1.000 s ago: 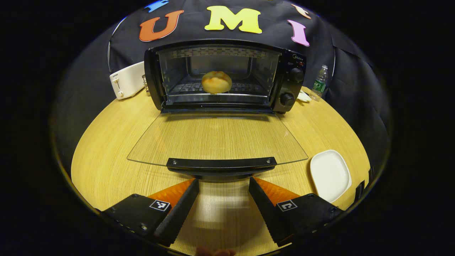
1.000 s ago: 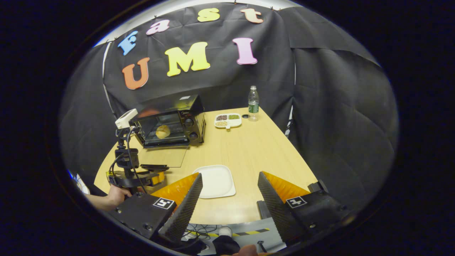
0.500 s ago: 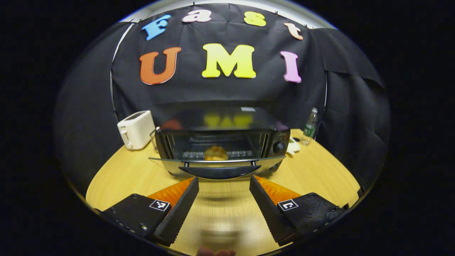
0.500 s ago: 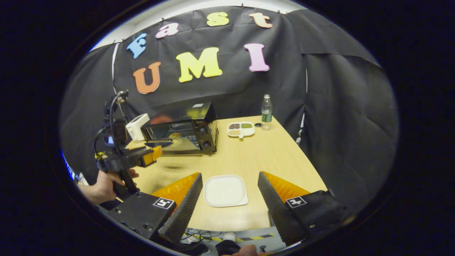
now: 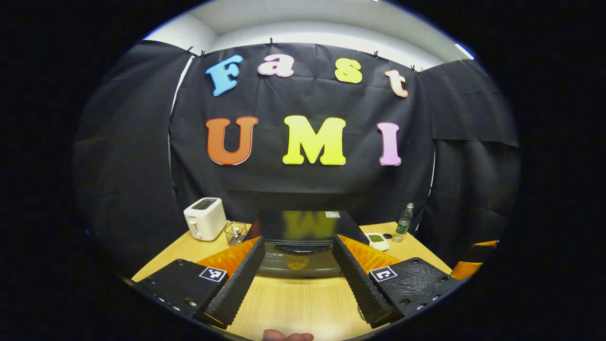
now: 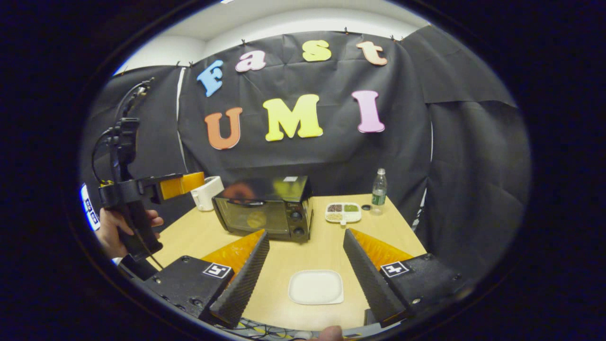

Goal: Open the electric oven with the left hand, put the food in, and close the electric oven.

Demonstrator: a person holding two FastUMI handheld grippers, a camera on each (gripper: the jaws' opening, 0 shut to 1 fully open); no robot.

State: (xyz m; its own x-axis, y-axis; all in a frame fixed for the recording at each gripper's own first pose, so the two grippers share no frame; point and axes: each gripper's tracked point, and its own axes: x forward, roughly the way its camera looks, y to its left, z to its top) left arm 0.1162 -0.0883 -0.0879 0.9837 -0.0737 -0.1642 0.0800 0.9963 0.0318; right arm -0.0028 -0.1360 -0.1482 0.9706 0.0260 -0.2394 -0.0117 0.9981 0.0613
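Note:
The black electric oven (image 5: 303, 227) stands at the back of the wooden table with its glass door shut. A round bun (image 5: 297, 262) shows dimly through the glass. My left gripper (image 5: 298, 239) is open, holds nothing, and hovers in front of the oven, apart from it. In the right gripper view the oven (image 6: 265, 208) sits mid-table with the bun (image 6: 256, 219) behind its door. A hand holds the left gripper (image 6: 182, 184) up in the air, left of the oven. My right gripper (image 6: 306, 233) is open and empty above the white plate (image 6: 316, 287).
A white toaster (image 5: 204, 218) and a small wire basket (image 5: 235, 232) stand left of the oven. To its right are a divided dish (image 6: 343, 212) of grains and a water bottle (image 6: 378, 187). The table (image 6: 326, 251) ends near the plate.
The oven door swung up from lying flat to shut, the left gripper rising under it. The left gripper then lifted and drew back. The right gripper tilted upward.

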